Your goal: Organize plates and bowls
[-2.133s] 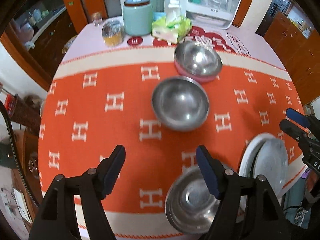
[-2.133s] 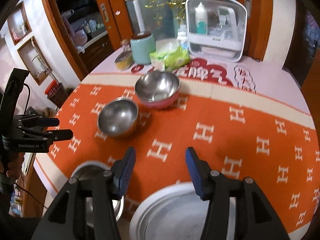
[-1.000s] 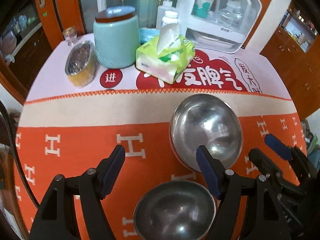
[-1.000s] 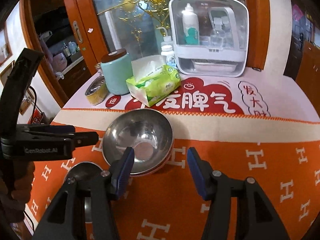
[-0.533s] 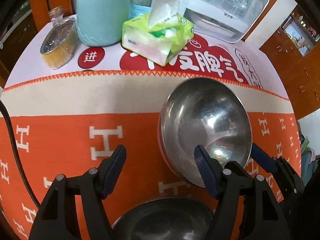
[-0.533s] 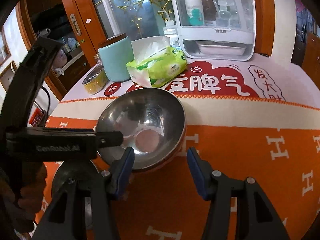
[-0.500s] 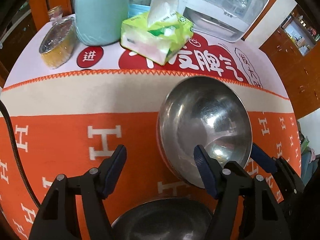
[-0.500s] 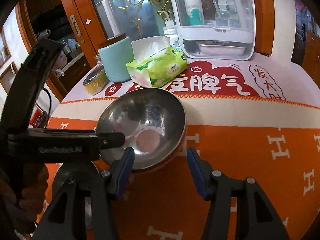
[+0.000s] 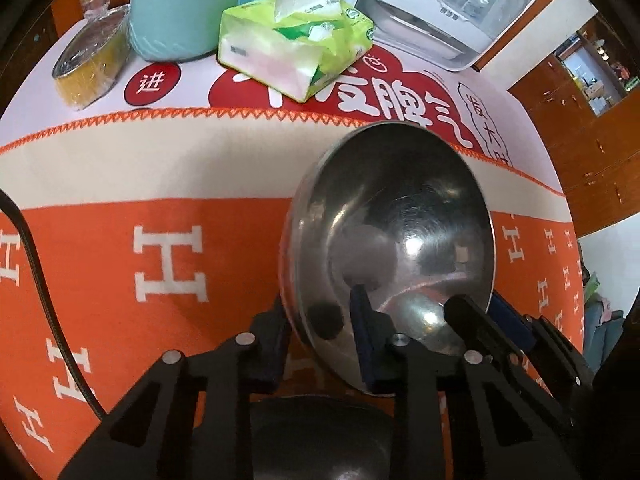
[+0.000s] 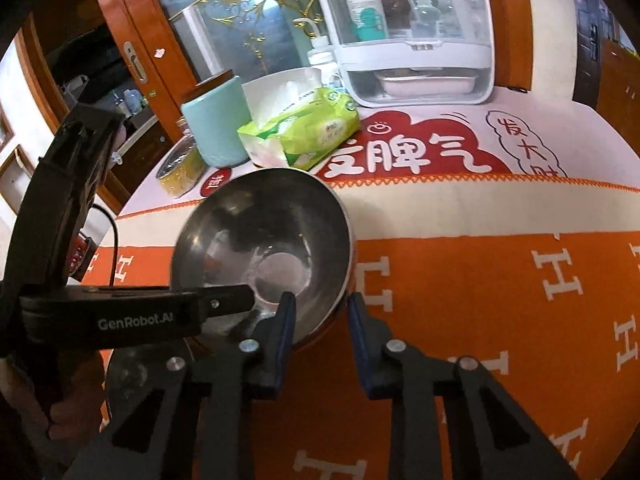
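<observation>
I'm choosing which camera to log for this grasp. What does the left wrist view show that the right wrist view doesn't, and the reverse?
Only the left wrist view: the left gripper with its closing jaws astride the bowl's near rim.

Only the right wrist view: the bottles in the white case, and a hand on the left gripper's handle.

Both: bowl, right gripper closing on the rim, tissue pack, teal jar, orange cloth.

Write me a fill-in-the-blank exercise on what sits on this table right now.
1. The large steel bowl holds ___.
2. The smaller steel bowl lies ___ to the camera than the large one.
3. The tissue pack is mostly ___ in colour.
4. The white letters on the orange cloth are all ___.

Missing words: nothing; nearer; green; H.
</observation>
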`<act>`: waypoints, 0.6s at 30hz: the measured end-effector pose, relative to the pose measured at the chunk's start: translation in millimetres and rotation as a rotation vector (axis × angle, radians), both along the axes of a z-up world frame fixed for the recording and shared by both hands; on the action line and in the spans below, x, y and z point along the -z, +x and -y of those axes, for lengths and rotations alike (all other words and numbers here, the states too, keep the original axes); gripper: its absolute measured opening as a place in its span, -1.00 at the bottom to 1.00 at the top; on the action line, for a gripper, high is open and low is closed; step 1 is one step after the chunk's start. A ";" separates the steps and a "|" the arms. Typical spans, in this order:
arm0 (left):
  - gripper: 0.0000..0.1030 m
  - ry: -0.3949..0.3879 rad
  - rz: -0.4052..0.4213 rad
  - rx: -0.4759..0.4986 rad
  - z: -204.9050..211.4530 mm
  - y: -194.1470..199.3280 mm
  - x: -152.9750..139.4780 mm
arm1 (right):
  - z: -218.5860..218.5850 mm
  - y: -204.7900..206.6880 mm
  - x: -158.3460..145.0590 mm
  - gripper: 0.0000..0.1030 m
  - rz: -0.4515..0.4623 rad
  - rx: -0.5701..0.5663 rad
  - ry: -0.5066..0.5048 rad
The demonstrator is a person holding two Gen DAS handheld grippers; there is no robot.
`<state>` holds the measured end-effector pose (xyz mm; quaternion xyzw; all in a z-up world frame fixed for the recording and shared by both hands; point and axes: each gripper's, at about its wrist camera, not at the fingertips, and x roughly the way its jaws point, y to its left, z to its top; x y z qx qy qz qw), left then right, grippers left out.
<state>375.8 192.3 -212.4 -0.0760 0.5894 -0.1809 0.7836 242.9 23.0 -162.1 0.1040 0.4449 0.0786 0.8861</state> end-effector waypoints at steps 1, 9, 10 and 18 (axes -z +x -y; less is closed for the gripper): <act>-0.56 0.005 0.001 0.000 0.4 -0.1 0.0 | 0.4 -0.1 0.4 -0.57 -0.005 0.006 -0.006; -0.66 -0.005 -0.015 -0.006 -3.8 -2.9 -4.0 | 6.0 -2.6 0.8 -0.66 -0.045 0.037 0.024; -0.66 -0.002 -0.013 -0.003 -4.1 -4.6 -5.4 | 6.0 -4.1 -0.2 -0.66 -0.045 0.040 0.025; -0.66 -0.003 0.015 0.024 -1.0 -21.0 -22.7 | 8.8 -22.7 -15.2 -0.67 -0.027 0.063 0.022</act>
